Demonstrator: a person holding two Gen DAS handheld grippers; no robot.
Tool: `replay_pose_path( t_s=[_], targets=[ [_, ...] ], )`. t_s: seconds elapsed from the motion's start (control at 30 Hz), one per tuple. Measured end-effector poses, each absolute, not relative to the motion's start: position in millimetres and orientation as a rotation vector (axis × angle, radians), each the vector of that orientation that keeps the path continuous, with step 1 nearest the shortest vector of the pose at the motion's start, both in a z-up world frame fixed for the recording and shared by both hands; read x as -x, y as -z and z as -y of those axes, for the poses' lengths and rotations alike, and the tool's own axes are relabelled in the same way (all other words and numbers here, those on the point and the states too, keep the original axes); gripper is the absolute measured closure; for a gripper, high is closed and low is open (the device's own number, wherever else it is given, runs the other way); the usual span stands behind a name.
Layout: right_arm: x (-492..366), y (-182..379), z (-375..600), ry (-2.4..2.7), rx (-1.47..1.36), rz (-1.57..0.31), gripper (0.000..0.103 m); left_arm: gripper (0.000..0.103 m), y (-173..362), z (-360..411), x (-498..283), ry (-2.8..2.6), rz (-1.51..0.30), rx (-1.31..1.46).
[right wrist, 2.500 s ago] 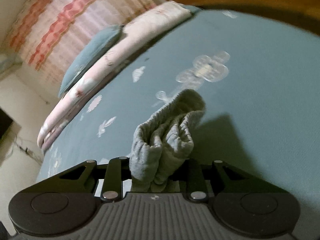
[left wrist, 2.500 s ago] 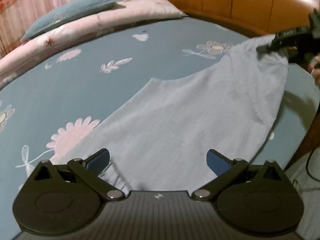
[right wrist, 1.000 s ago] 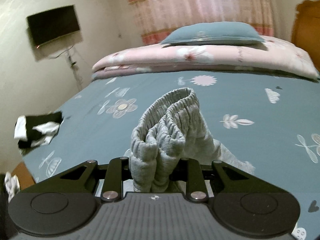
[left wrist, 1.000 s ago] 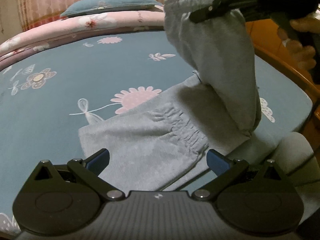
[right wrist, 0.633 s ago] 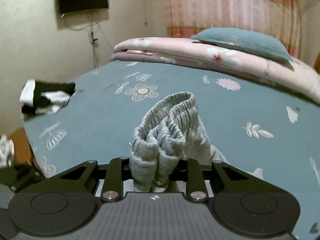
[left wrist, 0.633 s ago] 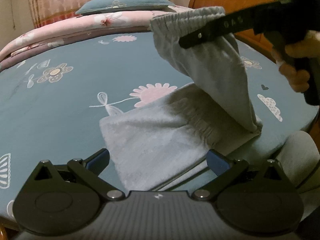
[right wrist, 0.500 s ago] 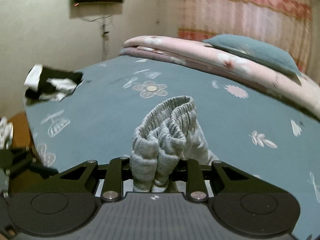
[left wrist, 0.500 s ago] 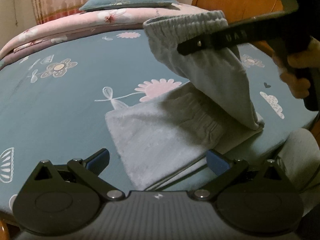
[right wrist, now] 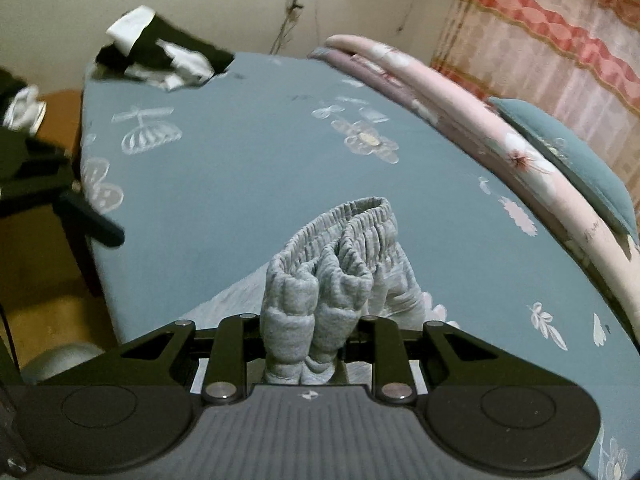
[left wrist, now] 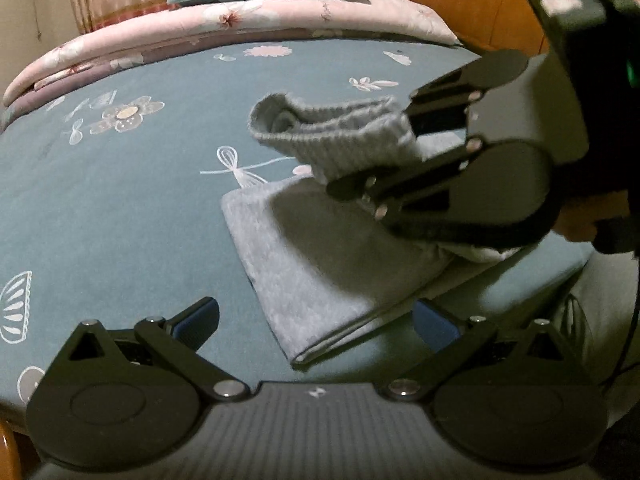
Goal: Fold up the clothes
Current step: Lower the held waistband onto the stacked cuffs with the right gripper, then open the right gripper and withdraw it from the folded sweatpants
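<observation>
Blue floral bedsheet (left wrist: 120, 220) bears grey trousers (left wrist: 312, 264); right gripper (right wrist: 306, 334) pinches their waistband (right wrist: 340, 240), left gripper (left wrist: 316, 320) spread.

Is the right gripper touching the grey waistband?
Touching. The right wrist view shows the right gripper clamped on the bunched grey waistband, its fingers pressed against the fabric on both sides.
</observation>
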State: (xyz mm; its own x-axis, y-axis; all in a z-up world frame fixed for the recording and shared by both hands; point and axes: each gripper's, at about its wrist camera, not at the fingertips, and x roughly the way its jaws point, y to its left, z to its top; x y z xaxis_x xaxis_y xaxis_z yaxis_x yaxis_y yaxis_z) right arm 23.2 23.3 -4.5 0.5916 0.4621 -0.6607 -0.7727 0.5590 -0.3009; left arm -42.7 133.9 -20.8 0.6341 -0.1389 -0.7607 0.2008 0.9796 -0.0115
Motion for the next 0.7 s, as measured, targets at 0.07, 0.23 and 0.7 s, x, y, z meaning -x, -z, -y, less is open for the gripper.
replay_pose_path(
  t_s=[0.07,0.23,0.7],
  targets=[
    [-21,13,-28,-0.779,0.651,-0.565,0.074,0.001,22,-133,43,0.196,-0.867,-0.075],
    [-20,21,-35,-0.787,0.668,-0.589,0.074,0.001,23,-134,44,0.196,-0.868,-0.071],
    [-30,12,-49,-0.783,0.669,-0.617,0.074,0.001,23,-141,47,0.181,-0.866,-0.058]
  ],
)
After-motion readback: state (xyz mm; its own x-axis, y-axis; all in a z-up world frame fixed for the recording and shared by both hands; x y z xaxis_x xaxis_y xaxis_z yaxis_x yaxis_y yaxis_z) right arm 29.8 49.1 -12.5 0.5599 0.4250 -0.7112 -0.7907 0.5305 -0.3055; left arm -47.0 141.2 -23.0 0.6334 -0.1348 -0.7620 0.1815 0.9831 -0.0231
